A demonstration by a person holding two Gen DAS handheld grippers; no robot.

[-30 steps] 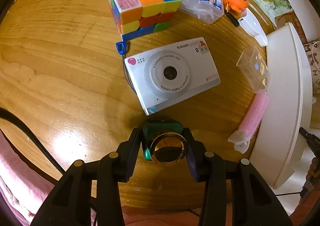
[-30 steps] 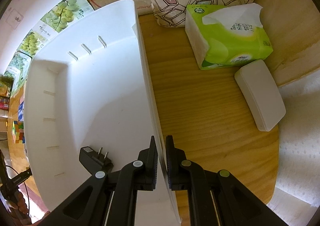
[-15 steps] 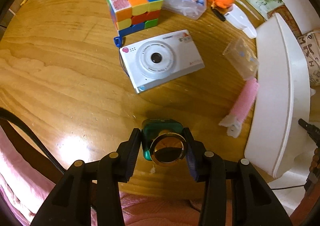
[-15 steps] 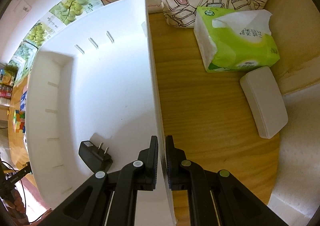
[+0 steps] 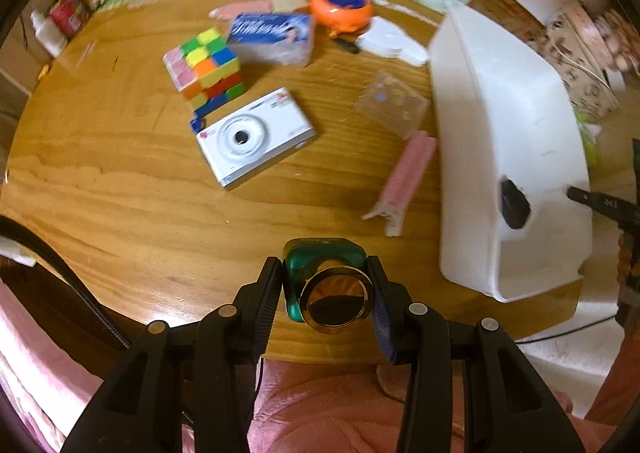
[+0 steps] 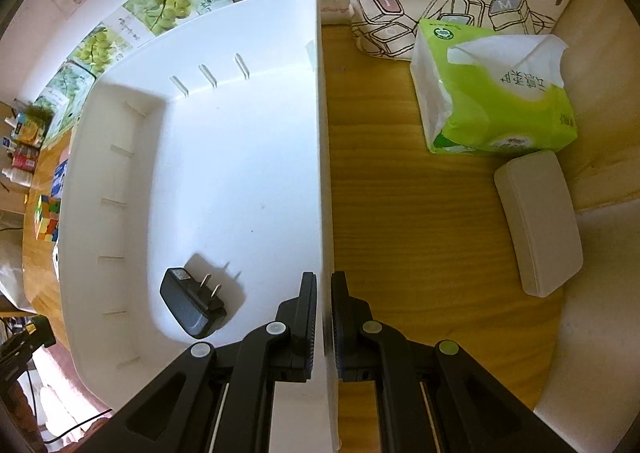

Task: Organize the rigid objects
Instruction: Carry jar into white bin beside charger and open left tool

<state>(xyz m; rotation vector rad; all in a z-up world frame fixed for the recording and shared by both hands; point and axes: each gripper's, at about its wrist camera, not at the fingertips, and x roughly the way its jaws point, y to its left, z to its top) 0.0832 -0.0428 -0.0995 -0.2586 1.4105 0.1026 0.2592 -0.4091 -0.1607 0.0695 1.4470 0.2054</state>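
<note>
left gripper (image 5: 326, 285) clamps green bottle (image 5: 324, 265) | right gripper (image 6: 324, 313) pinches bin (image 6: 240, 173) wall

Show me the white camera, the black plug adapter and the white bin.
white camera (image 5: 256, 141), left wrist view, on its round lens ring.
black plug adapter (image 6: 188, 303), right wrist view, on its body.
white bin (image 6: 240, 173), right wrist view, on its bare floor.

From the left wrist we look forward and down across the wooden table (image 5: 120, 181), raised above its near edge, the white bin (image 5: 508, 141) at two o'clock. From the right wrist we look steeply down, close over that bin's wall (image 6: 322, 173). Both views share the bin, its black charger (image 6: 190, 303) and the puzzle cube (image 5: 204, 69).
</note>
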